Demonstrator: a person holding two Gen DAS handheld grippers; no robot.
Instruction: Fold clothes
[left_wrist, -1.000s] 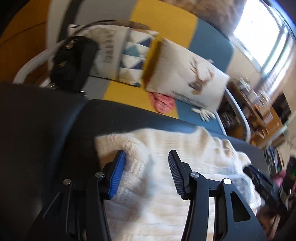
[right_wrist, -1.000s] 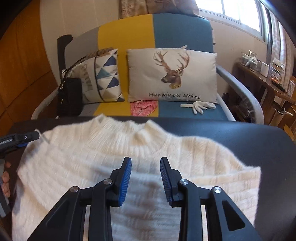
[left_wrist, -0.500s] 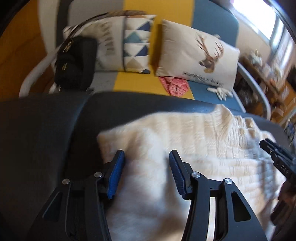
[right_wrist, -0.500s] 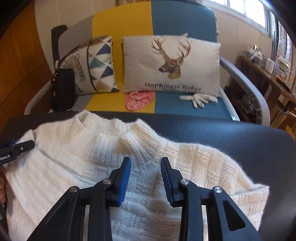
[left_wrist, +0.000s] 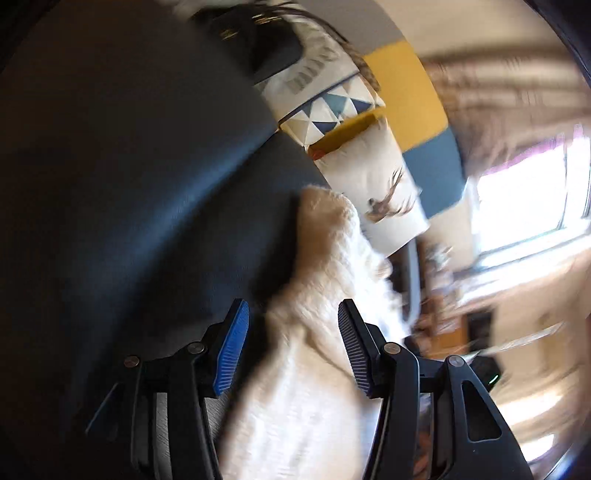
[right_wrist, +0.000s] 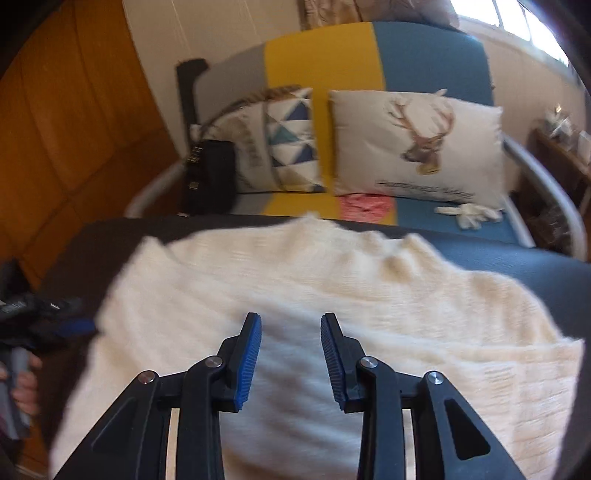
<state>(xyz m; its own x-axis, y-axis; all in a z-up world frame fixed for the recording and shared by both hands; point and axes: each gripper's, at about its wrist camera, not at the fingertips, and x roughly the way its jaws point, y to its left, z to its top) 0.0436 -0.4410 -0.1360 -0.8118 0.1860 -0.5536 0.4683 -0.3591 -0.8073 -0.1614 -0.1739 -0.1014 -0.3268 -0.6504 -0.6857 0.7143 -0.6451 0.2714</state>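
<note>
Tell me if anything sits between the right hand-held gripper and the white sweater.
Nothing visible does. The right hand-held gripper hangs open directly over the white sweater spread on the dark table, with no other object on the knit.

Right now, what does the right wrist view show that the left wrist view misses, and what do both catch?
Only the right wrist view: the pink crumpled cloth and white gloves on the sofa seat, the orange wooden wall panel, and the left gripper at the sweater's edge.

Only the left wrist view: the bright window, blurred.

Both: the cream knitted sweater on the dark table, the deer-print cushion, the triangle-pattern cushion, the black handbag. Each gripper's jaws stand apart over the sweater, right gripper included.
</note>
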